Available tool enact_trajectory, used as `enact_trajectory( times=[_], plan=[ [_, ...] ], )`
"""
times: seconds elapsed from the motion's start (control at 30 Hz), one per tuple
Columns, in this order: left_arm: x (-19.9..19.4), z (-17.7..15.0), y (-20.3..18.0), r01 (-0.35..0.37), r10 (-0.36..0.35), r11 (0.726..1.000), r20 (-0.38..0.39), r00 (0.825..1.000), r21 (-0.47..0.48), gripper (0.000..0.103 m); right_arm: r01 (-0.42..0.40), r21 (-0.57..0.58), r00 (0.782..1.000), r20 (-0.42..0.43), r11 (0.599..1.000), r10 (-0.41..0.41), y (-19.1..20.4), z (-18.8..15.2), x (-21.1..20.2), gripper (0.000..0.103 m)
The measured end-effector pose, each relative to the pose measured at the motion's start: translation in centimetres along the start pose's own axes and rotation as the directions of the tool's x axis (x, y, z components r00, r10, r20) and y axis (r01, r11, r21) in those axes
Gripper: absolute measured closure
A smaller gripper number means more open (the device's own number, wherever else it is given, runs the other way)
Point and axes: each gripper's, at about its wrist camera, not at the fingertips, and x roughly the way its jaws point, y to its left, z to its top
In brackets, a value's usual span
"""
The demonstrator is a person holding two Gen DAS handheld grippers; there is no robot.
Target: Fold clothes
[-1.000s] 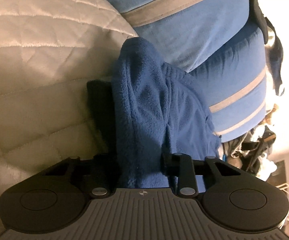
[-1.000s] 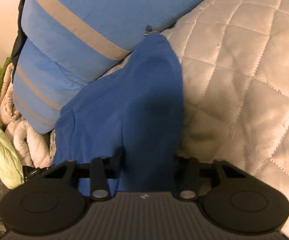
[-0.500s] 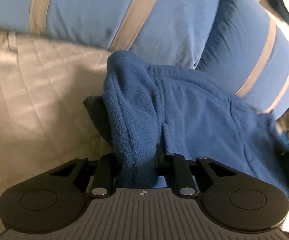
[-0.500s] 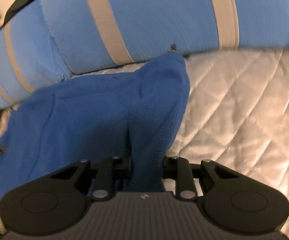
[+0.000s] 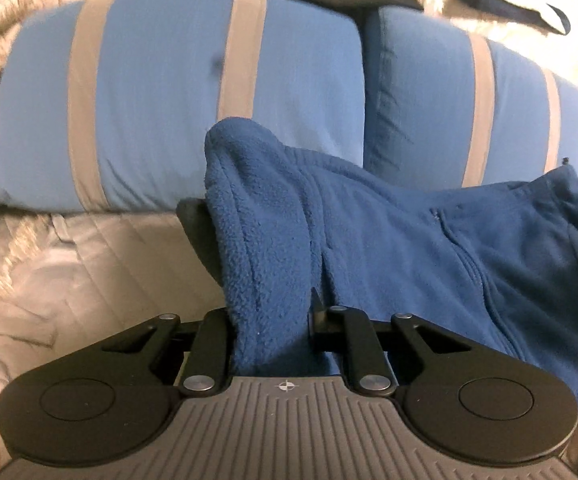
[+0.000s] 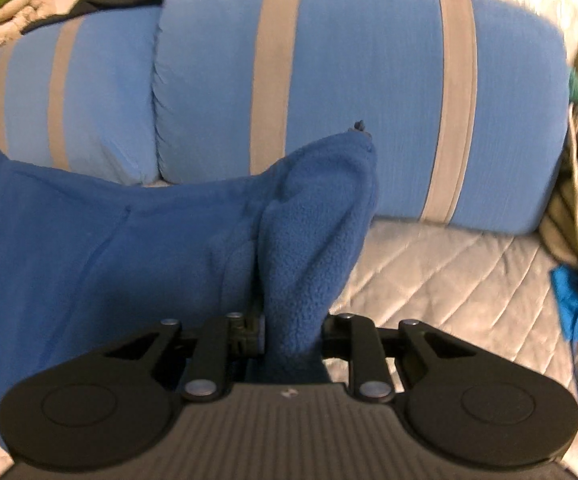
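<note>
Blue fleece garment (image 5: 389, 248) stretched sideways between left gripper (image 5: 271, 320) and right gripper (image 6: 293, 328), both clenched on bunched corners, right jaws closing further. Held above a quilted bed (image 6: 441, 280), before striped blue pillows (image 5: 177, 92).

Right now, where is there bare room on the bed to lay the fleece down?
The quilted bedspread lies bare between the striped pillows and the blue fleece garment, and again at its other end. The right edge looks cluttered.
</note>
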Motion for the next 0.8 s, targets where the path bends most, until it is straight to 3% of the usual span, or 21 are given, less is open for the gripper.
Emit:
enact_trajectory(
  times=[0.47, 0.8],
  plan=[
    [-6.6, 5.4, 0.3, -0.05, 0.045, 0.998, 0.124, 0.991, 0.043, 0.085, -0.028, 0.026, 0.99, 0.14, 0.999, 0.024, 0.8, 4.7, -6.6, 0.082],
    [-9.0, 6.2, 2.0, -0.089, 0.084, 0.996, 0.154, 0.984, 0.023, 0.085, -0.07, 0.028, 0.983, 0.174, 0.997, 0.064, 3.0, 7.0, -8.5, 0.082]
  ],
)
